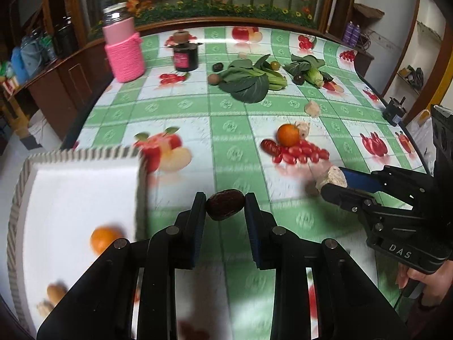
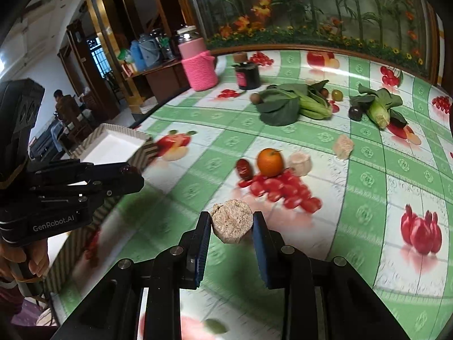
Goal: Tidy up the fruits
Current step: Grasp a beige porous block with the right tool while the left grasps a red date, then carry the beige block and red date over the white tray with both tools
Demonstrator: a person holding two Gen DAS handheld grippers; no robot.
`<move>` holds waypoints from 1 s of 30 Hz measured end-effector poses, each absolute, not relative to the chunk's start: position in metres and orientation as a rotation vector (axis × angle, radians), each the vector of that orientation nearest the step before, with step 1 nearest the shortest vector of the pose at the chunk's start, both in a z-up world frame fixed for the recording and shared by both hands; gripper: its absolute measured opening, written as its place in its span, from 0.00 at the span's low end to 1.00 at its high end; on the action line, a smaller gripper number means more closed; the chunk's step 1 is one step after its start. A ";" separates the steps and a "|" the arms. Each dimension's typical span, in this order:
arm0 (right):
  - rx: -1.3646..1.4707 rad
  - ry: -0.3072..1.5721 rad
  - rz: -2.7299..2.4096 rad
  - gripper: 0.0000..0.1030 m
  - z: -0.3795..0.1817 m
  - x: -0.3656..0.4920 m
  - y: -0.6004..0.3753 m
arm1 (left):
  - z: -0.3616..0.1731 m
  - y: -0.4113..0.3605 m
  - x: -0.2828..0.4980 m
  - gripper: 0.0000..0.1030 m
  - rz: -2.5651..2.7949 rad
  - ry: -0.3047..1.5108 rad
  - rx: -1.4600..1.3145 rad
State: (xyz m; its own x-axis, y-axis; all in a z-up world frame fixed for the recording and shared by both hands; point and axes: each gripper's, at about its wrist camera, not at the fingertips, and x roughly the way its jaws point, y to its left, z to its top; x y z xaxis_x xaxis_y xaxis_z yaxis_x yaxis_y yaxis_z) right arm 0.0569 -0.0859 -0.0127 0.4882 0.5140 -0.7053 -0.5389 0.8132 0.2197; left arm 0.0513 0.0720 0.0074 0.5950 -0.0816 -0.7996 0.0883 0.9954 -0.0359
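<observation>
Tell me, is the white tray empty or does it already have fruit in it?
Not empty. The white tray already holds an orange fruit and two small brownish pieces near its lower corner.

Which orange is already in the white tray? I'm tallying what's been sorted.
The orange inside the white tray, at the left wrist view's lower left. The other orange sits on the tablecloth beside a red date.

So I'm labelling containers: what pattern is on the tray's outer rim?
Brown-and-cream diagonal stripes on the tray, clearest in the right wrist view.
</observation>
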 end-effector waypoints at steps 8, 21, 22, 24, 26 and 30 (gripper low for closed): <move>-0.036 0.825 0.686 0.28 -0.006 0.015 -0.065 | 0.012 0.102 0.000 0.26 -0.039 0.900 -0.047; -0.067 0.800 0.786 0.28 0.003 -0.028 -0.011 | 0.020 0.190 -0.074 0.26 0.135 0.841 -0.134; -0.070 0.800 0.794 0.28 0.003 -0.030 -0.006 | 0.018 0.195 -0.077 0.26 0.148 0.840 -0.133; -0.081 0.800 0.814 0.28 0.004 -0.035 0.005 | 0.014 0.206 -0.085 0.26 0.169 0.843 -0.146; -0.096 0.798 0.834 0.28 0.005 -0.040 0.015 | 0.009 0.213 -0.091 0.26 0.185 0.848 -0.153; -0.117 0.795 0.867 0.28 0.007 -0.046 0.032 | -0.002 0.225 -0.103 0.26 0.222 0.855 -0.160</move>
State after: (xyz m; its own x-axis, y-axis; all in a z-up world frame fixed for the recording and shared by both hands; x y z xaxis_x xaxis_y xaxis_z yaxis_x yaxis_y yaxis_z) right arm -0.0457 0.0321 0.0074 0.3856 0.6371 -0.6674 -0.7200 0.6601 0.2142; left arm -0.1028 0.2254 -0.0018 0.6352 0.1294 -0.7614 -0.2570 0.9651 -0.0504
